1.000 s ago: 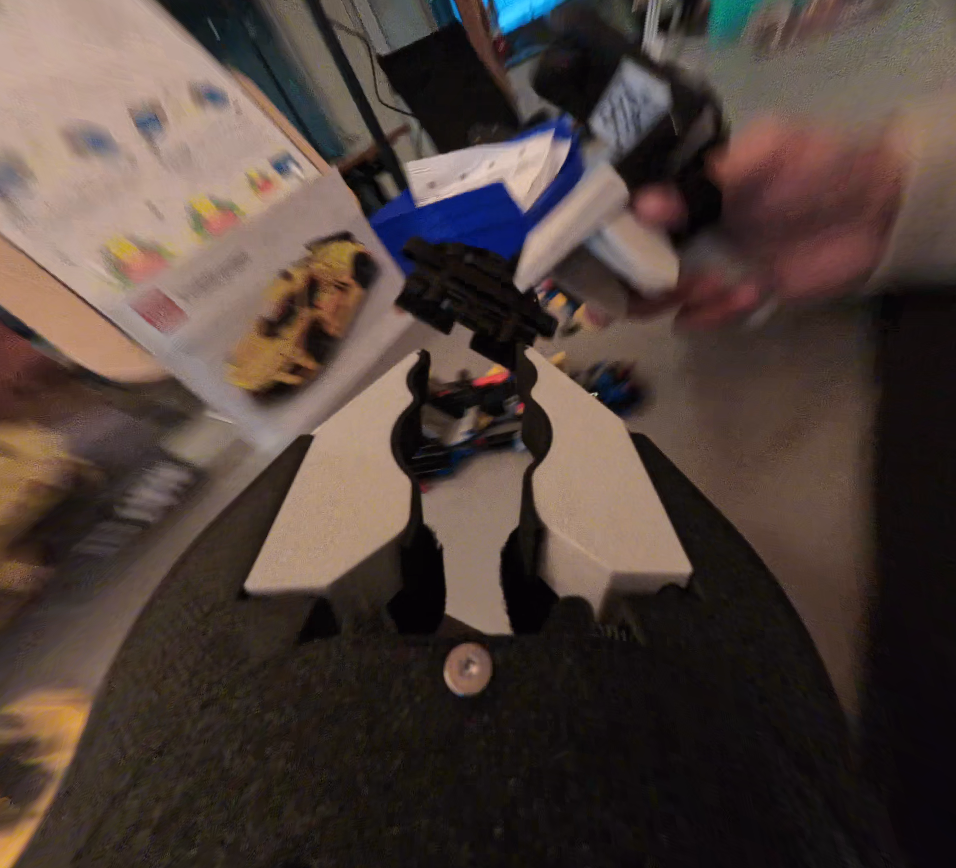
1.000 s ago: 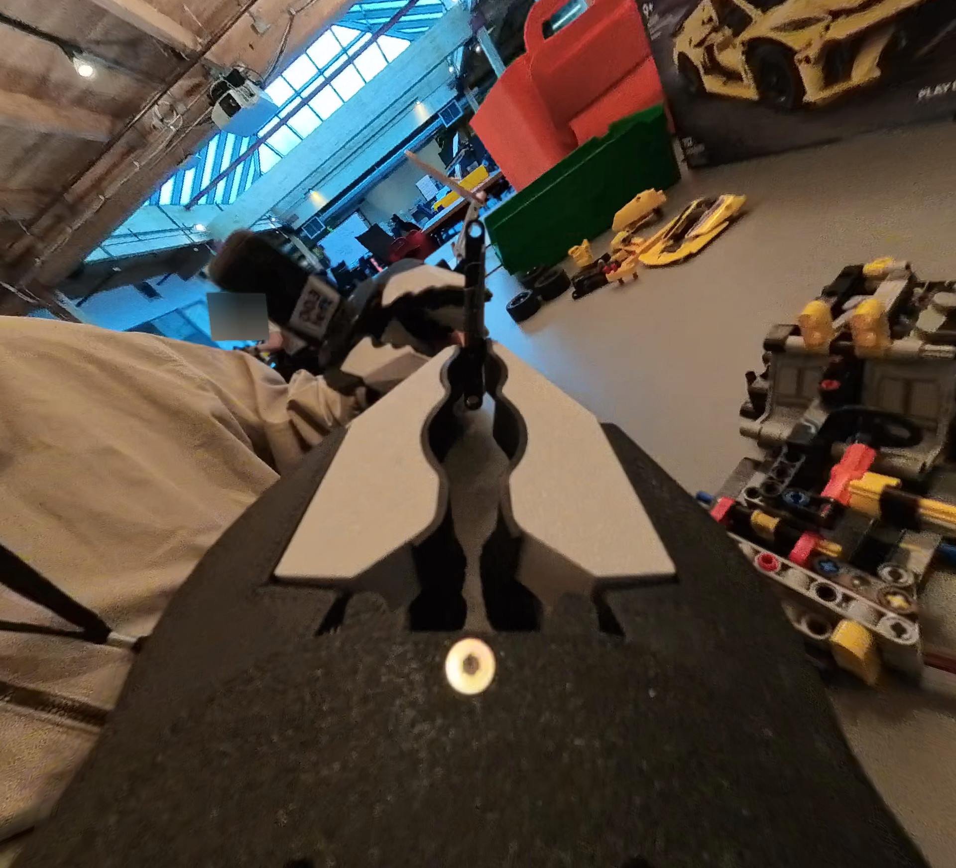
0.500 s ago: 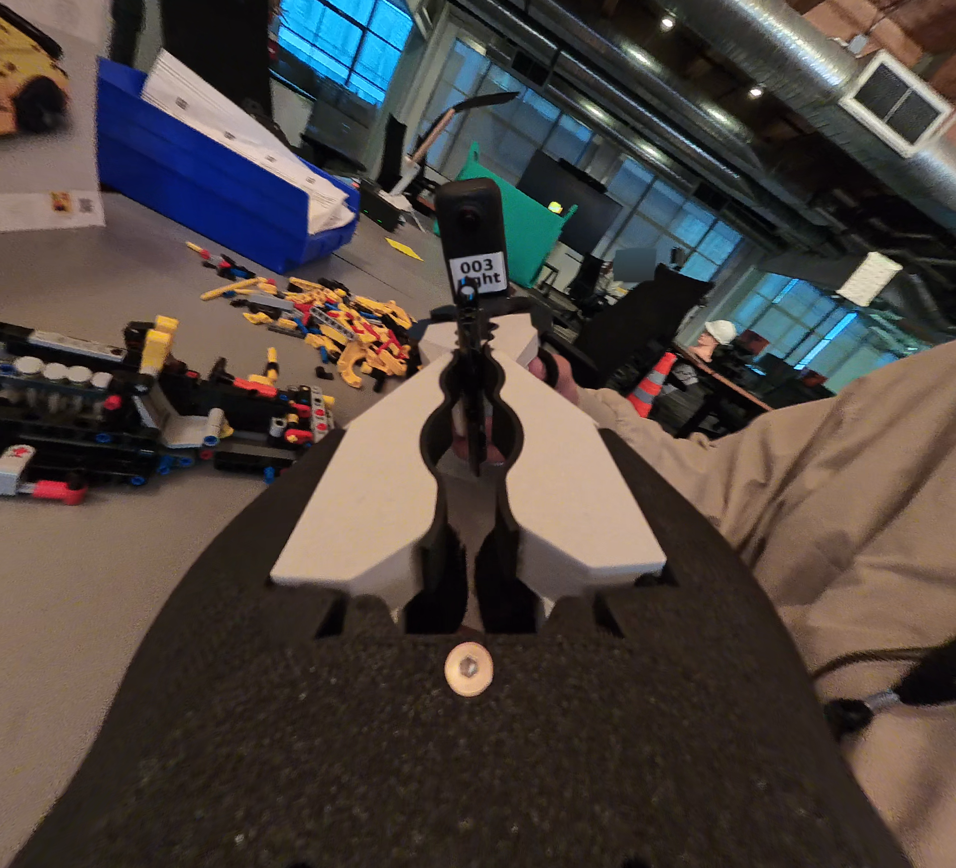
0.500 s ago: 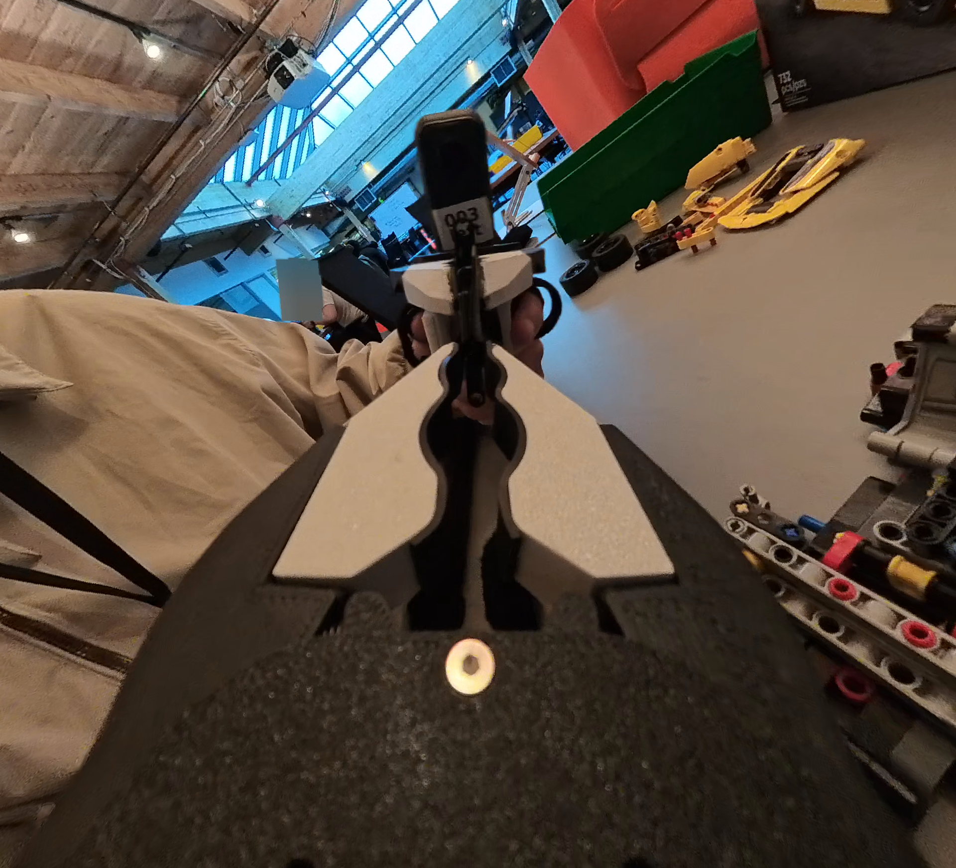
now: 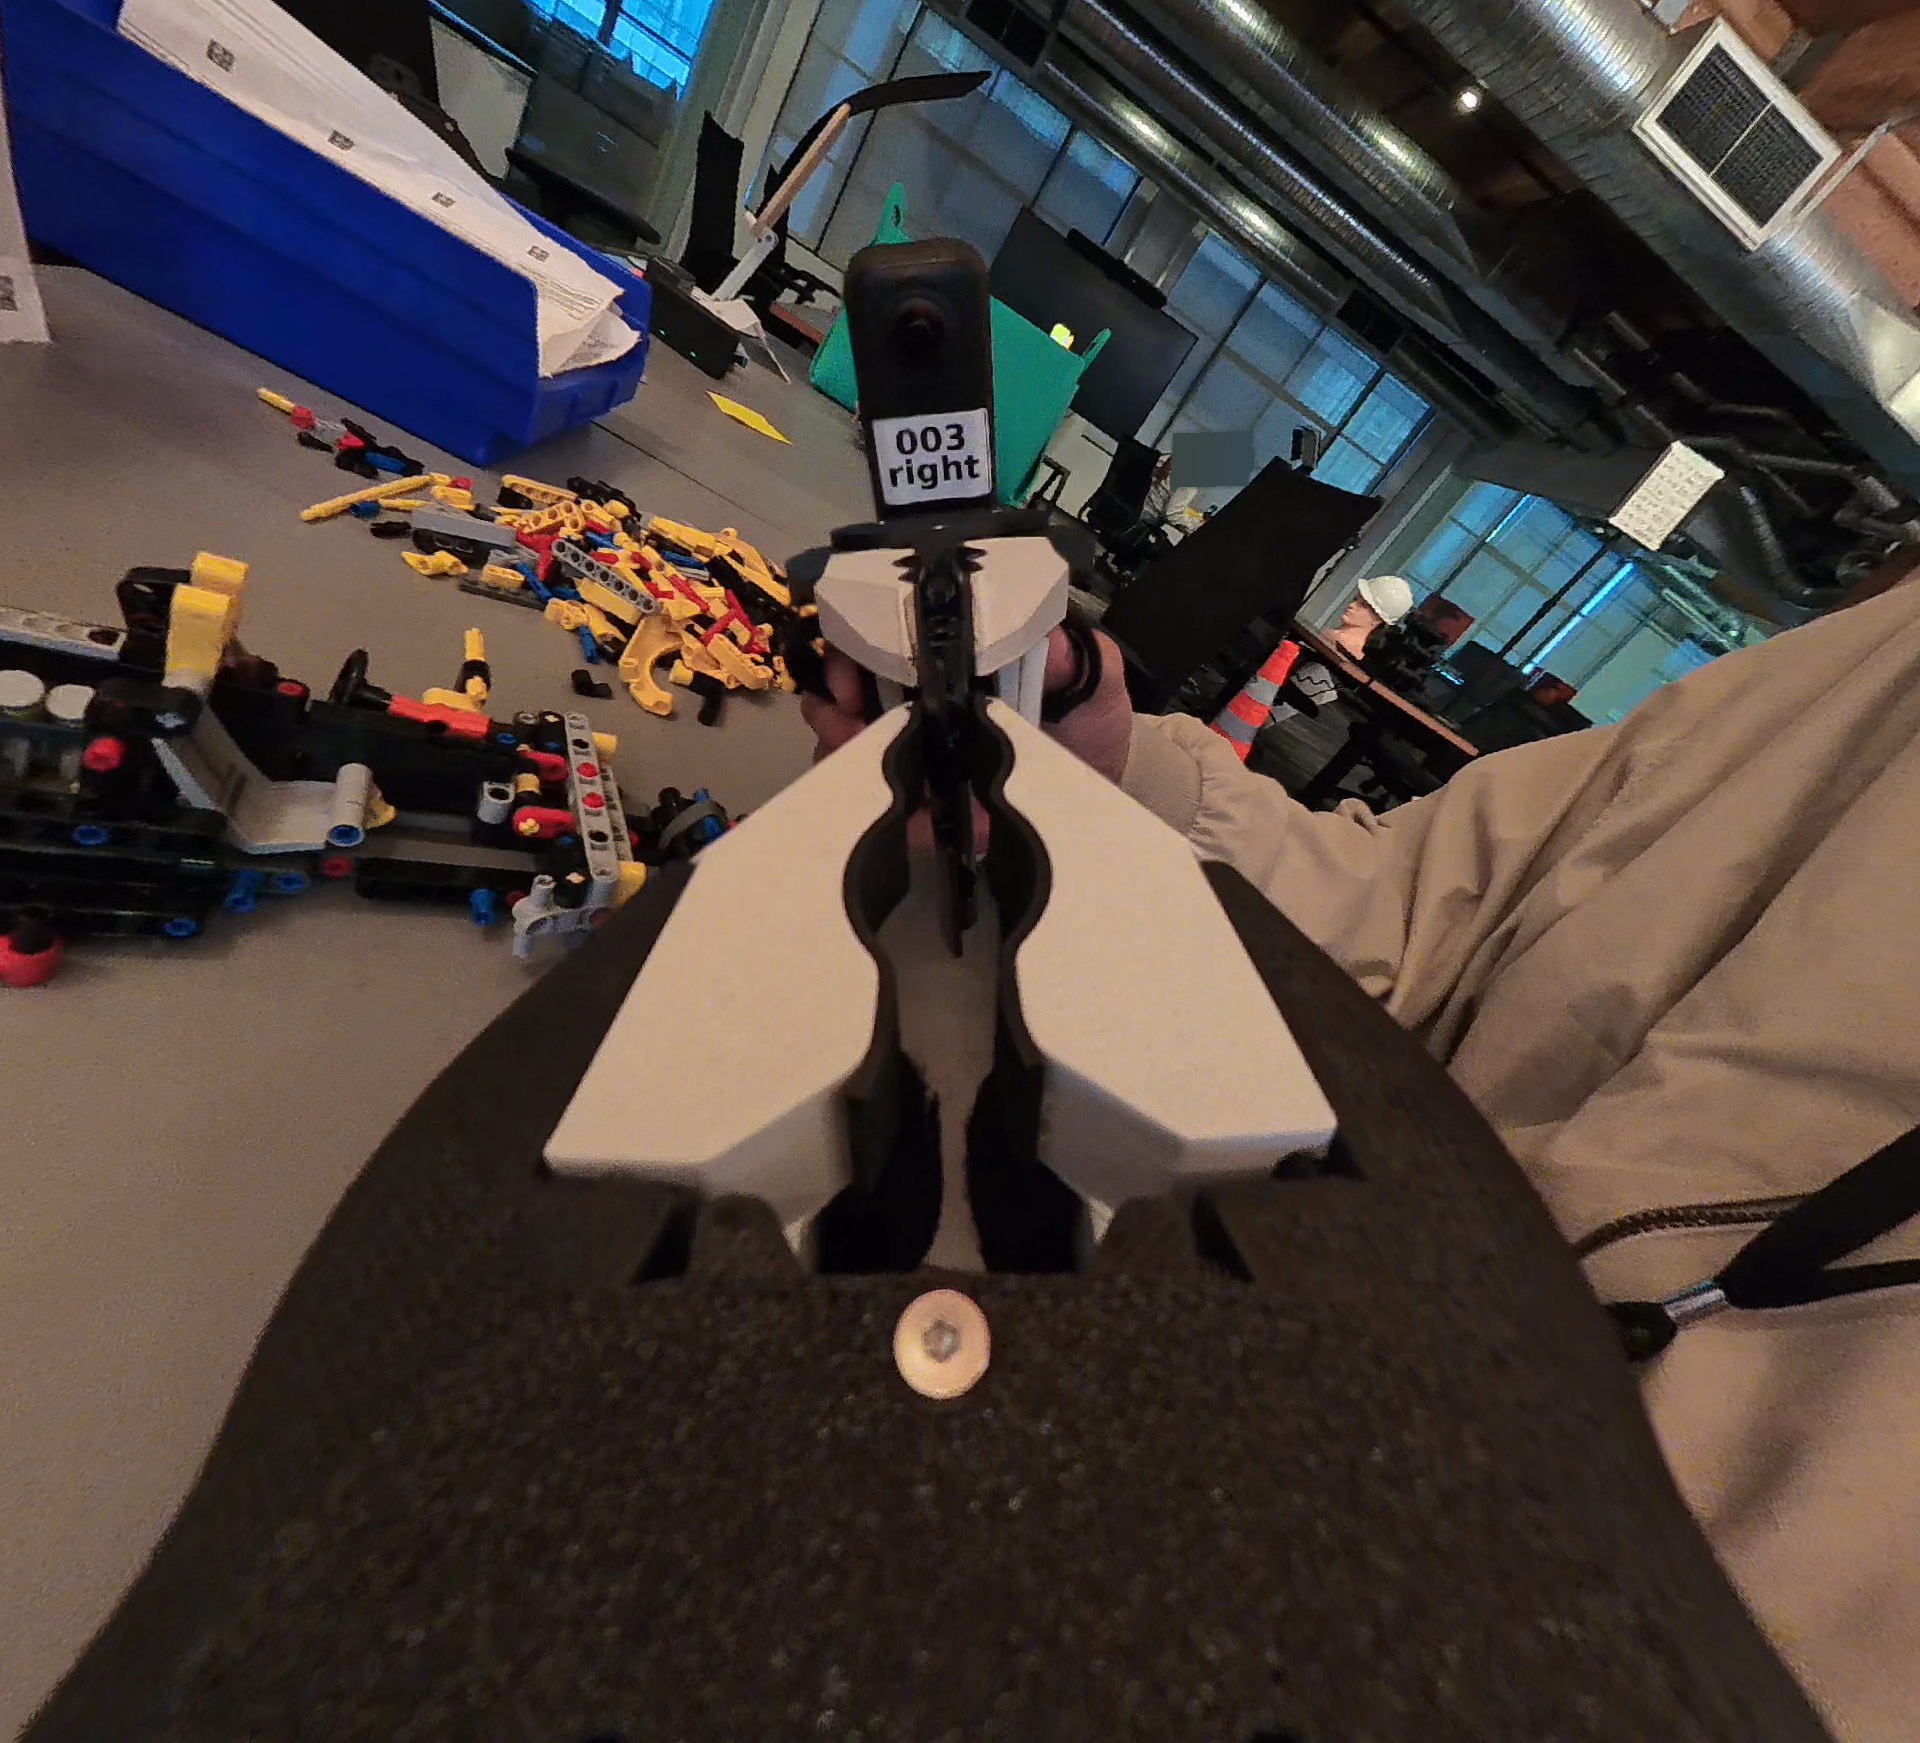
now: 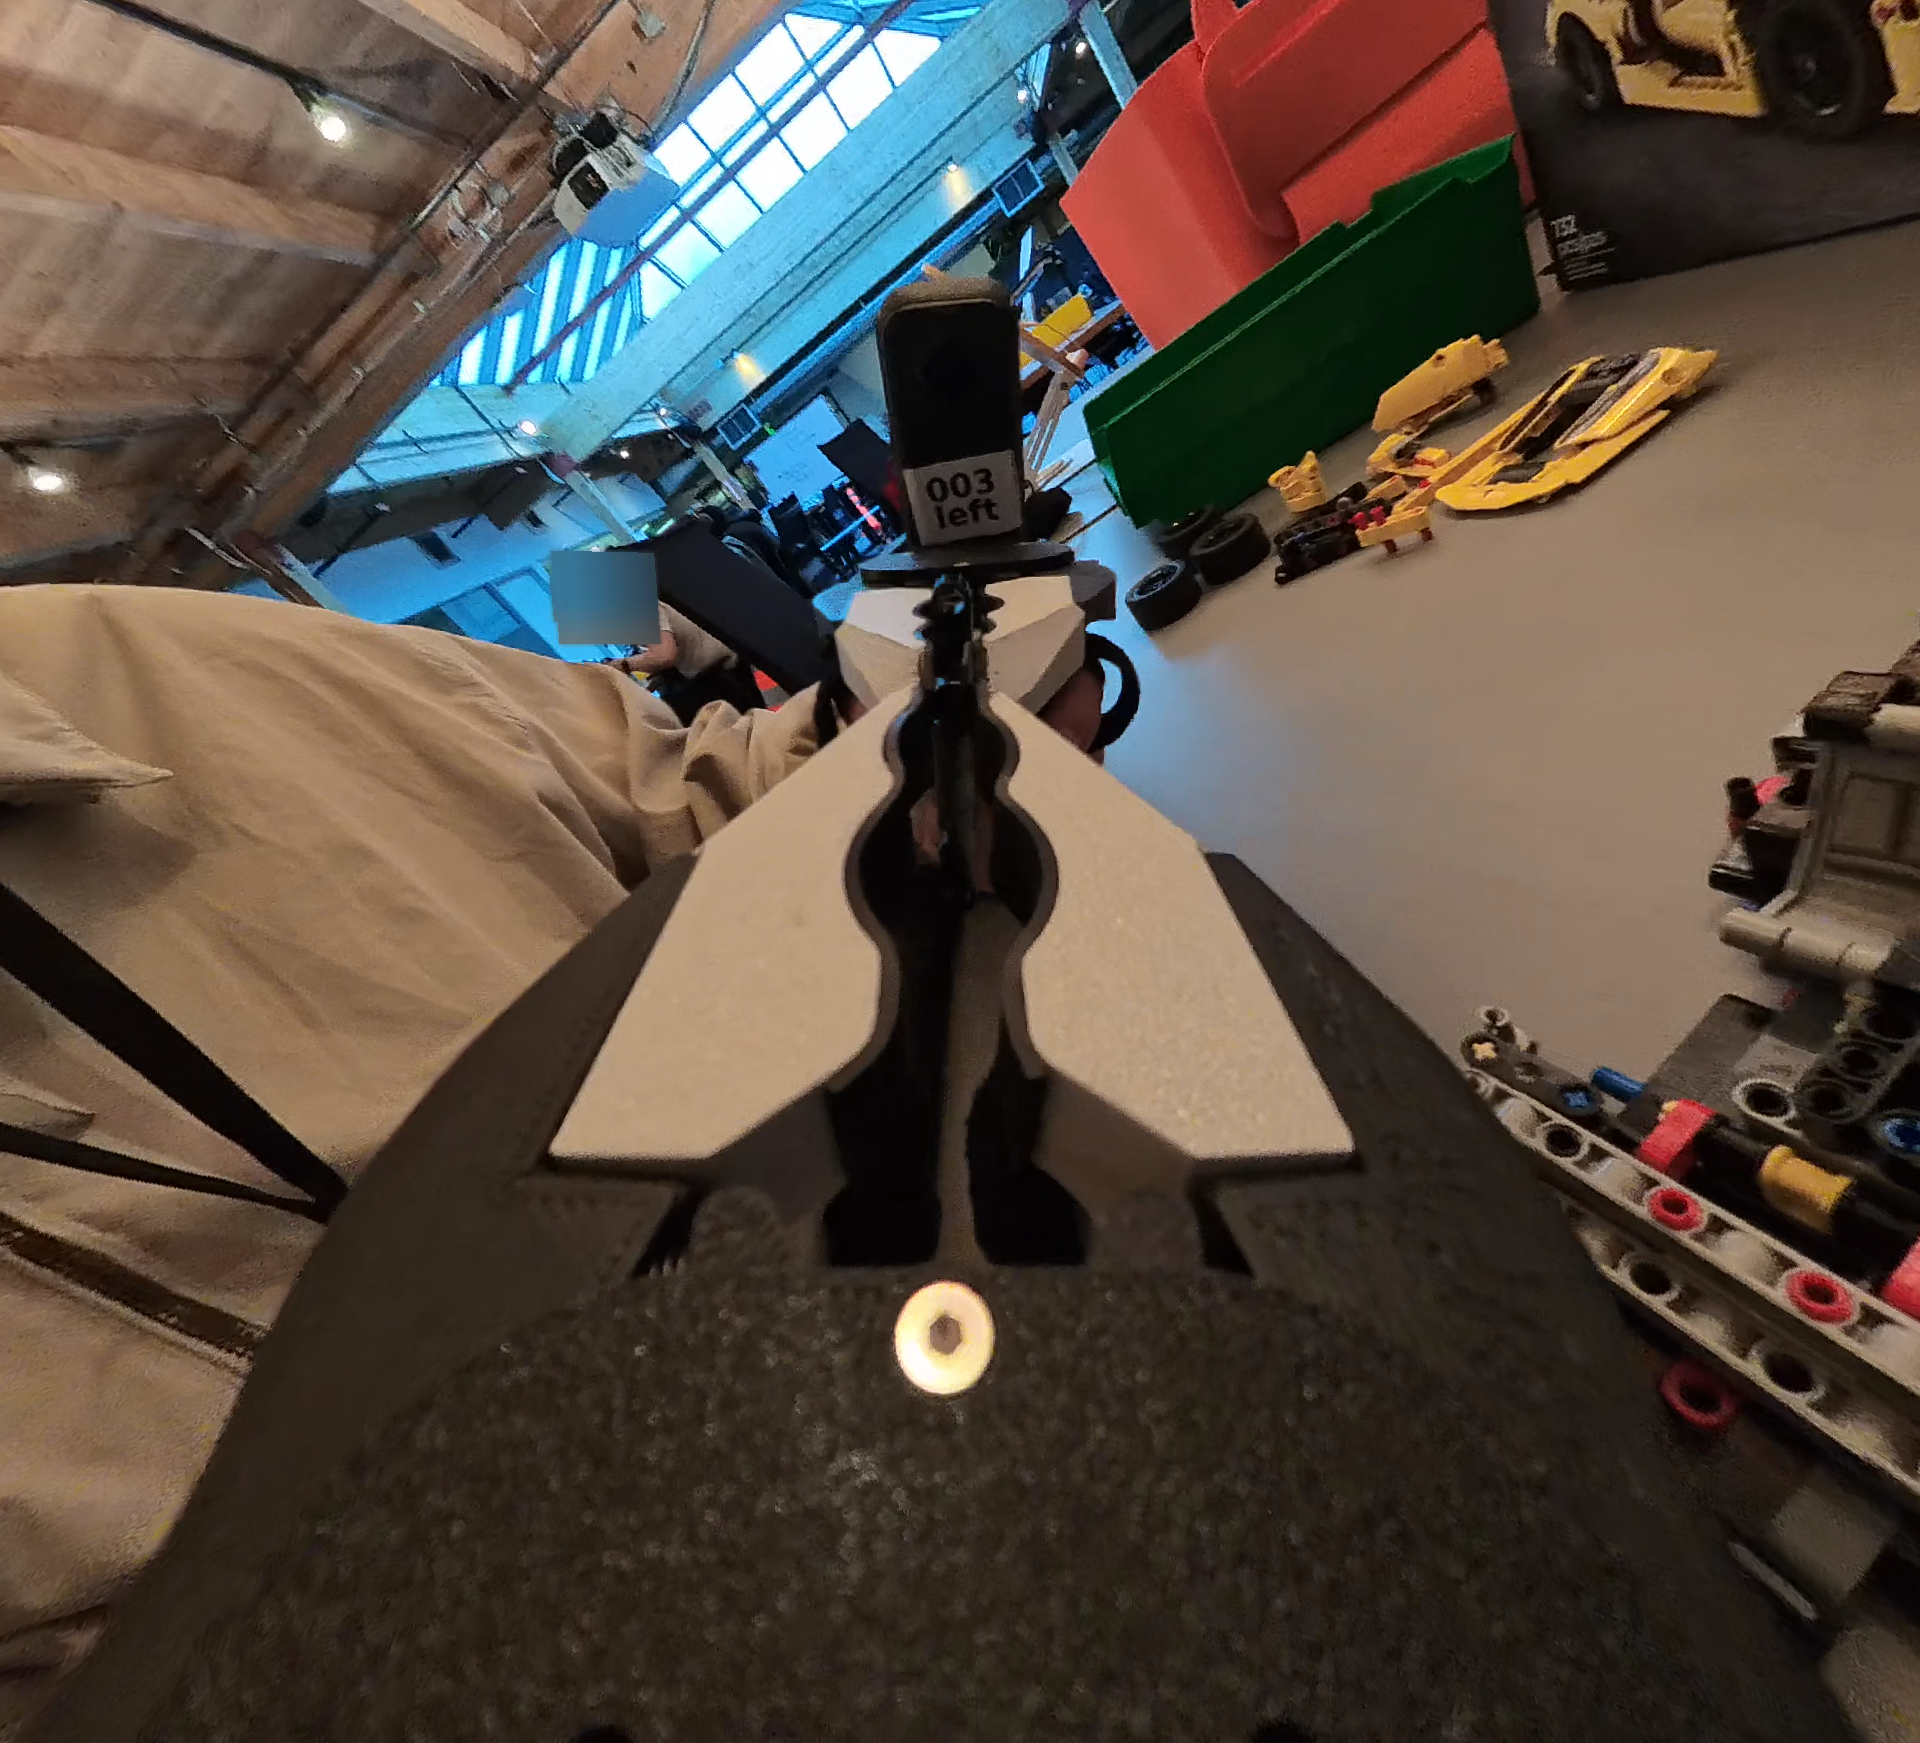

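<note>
gripper fingers [image 5: 748, 987]: matt grey plastic | gripper body [image 5: 935, 1537]: rough black foam look | screw [image 5: 941, 1343]: shiny metal | far-left bin [image 5: 260, 239]: smooth blue plastic | table [image 6: 1455, 758]: matt grey | sleeve [image 6: 312, 810]: soft tan cloth

Left gripper [image 5: 948, 737] swung off the yellow-car booklet, now faces right gripper [image 6: 951, 706] head-on. Black part [image 5: 945, 758] went from broadside to edge-on, pinched from both ends. Left view blur gone. In the right view, half-built model [image 6: 1756, 1143] slid toward the right edge.
</note>
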